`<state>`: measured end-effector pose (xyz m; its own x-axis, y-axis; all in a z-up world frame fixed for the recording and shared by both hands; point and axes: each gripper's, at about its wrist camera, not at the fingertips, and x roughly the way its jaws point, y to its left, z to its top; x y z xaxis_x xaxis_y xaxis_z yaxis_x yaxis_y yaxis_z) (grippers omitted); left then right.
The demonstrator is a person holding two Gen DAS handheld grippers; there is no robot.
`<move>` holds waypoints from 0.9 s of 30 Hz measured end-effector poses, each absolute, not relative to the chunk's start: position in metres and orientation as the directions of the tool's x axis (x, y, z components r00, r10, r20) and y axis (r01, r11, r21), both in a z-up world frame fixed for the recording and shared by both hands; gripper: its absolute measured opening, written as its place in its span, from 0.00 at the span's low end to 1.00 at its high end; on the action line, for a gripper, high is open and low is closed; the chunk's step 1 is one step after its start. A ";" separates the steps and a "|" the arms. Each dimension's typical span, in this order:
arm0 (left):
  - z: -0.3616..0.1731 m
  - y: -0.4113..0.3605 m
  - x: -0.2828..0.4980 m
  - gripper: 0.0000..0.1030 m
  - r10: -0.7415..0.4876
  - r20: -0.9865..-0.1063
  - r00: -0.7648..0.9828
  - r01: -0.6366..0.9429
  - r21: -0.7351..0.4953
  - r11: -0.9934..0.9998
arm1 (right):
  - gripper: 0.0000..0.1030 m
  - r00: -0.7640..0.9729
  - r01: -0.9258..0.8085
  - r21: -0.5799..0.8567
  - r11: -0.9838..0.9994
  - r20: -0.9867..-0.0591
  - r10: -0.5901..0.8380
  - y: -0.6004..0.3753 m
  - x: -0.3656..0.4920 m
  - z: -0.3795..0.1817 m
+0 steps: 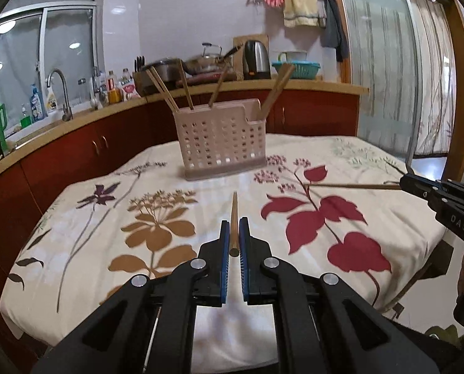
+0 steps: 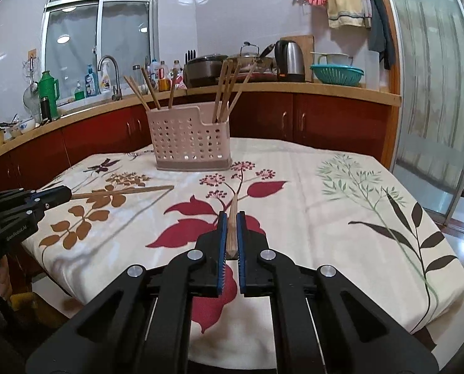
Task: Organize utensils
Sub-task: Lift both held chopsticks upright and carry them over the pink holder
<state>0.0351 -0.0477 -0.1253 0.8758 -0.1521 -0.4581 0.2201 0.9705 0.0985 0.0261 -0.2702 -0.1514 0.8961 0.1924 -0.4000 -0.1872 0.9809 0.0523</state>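
Chopsticks in both hands now! Left gripper [image 1: 234, 237] has its blue-padded jaws pinching a round brown wooden chopstick [image 1: 233, 218], long axis running straight ahead off the fingers, tip aimed at the pale pink perforated plastic utensil holder [image 1: 221, 141]. Right gripper [image 2: 231, 233] is clamped the same way on a squared, lighter wooden chopstick [image 2: 232, 218], also pointing forward over the floral tablecloth [image 2: 341, 205].

The holder stands upright at the far side of the table, dead ahead of both grippers and well apart from them, with chopsticks already leaning in its compartments. By my read, each stick must tip from level to upright before dropping in, and neither hand looks clearly nearer.

Each camera catches the other gripper side-on with its stick jutting out level, length its own view foreshortens. The right view alone shows a cluster of sticks in the holder's low right compartment.
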 end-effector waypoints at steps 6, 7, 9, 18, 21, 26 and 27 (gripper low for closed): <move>-0.104 -0.041 0.029 0.07 -0.151 -0.409 0.900 0.205 0.092 0.974 | 0.06 0.910 -0.190 0.055 0.980 -0.365 0.197 -0.271 0.022 -0.134; -0.100 -0.039 0.028 0.07 -0.150 -0.401 0.904 0.203 0.091 0.975 | 0.06 0.912 -0.192 0.056 0.980 -0.359 0.199 -0.271 0.021 -0.131; -0.093 -0.036 0.026 0.07 -0.149 -0.388 0.910 0.198 0.089 0.976 | 0.06 0.917 -0.196 0.057 0.979 -0.344 0.203 -0.271 0.019 -0.123; -0.061 -0.029 0.018 0.07 -0.156 -0.352 0.923 0.195 0.079 0.978 | 0.06 0.927 -0.215 0.053 0.975 -0.303 0.221 -0.268 0.016 -0.096; -0.052 -0.028 0.021 0.07 -0.165 -0.346 0.923 0.205 0.080 0.976 | 0.06 0.923 -0.223 0.048 0.974 -0.310 0.227 -0.267 0.022 -0.088; -0.046 -0.028 0.030 0.07 -0.176 -0.336 0.925 0.216 0.085 0.973 | 0.06 0.911 -0.236 0.027 0.971 -0.342 0.231 -0.261 0.040 -0.079; -0.046 -0.028 0.033 0.07 -0.179 -0.334 0.925 0.218 0.084 0.972 | 0.06 0.910 -0.238 0.025 0.971 -0.345 0.231 -0.260 0.043 -0.078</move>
